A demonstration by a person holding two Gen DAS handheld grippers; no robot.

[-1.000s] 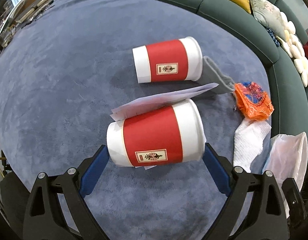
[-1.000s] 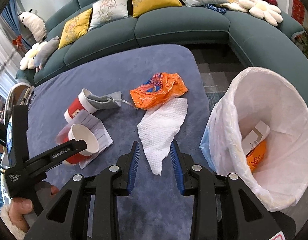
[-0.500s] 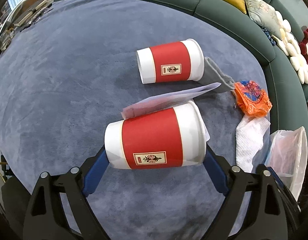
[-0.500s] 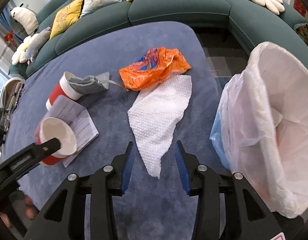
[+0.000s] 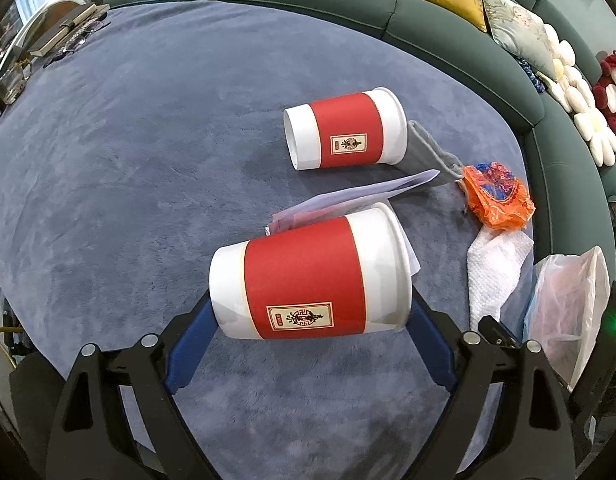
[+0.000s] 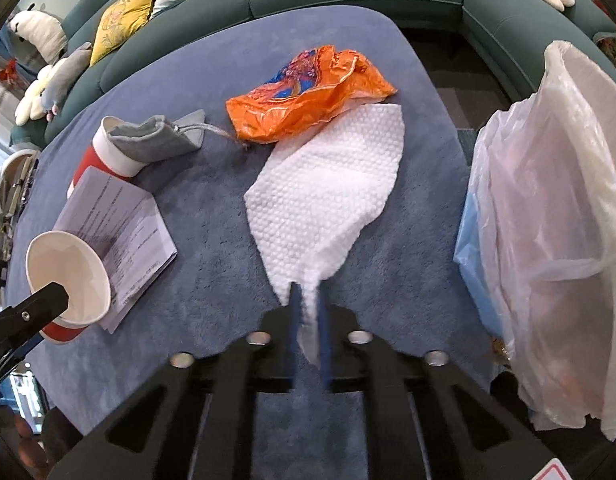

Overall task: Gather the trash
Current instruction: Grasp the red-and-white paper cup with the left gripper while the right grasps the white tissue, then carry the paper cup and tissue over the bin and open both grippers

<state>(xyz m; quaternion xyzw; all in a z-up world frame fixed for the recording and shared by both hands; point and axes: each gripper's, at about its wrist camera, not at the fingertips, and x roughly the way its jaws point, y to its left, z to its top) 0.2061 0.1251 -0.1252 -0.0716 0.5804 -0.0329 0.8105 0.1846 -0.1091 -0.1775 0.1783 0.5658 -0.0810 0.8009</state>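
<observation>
My left gripper (image 5: 308, 320) is shut on a red and white paper cup (image 5: 308, 276), held sideways just above the blue rug; the cup's open mouth shows in the right wrist view (image 6: 66, 276). My right gripper (image 6: 308, 316) is shut on the near tip of a white paper towel (image 6: 327, 188) that lies on the rug. A second cup (image 5: 343, 136) lies on its side further off. A folded paper sheet (image 6: 120, 224), a grey pouch (image 6: 160, 140) and an orange wrapper (image 6: 308, 92) lie around them.
A bin lined with a white plastic bag (image 6: 555, 220) stands at the right edge of the rug (image 5: 128, 160). A green curved sofa (image 5: 427, 28) with cushions rings the far side. Books and glasses (image 5: 68, 36) lie at the far left.
My right gripper moved forward and closed on the towel's near tip. My left gripper lifted the cup slightly off the paper sheet.
</observation>
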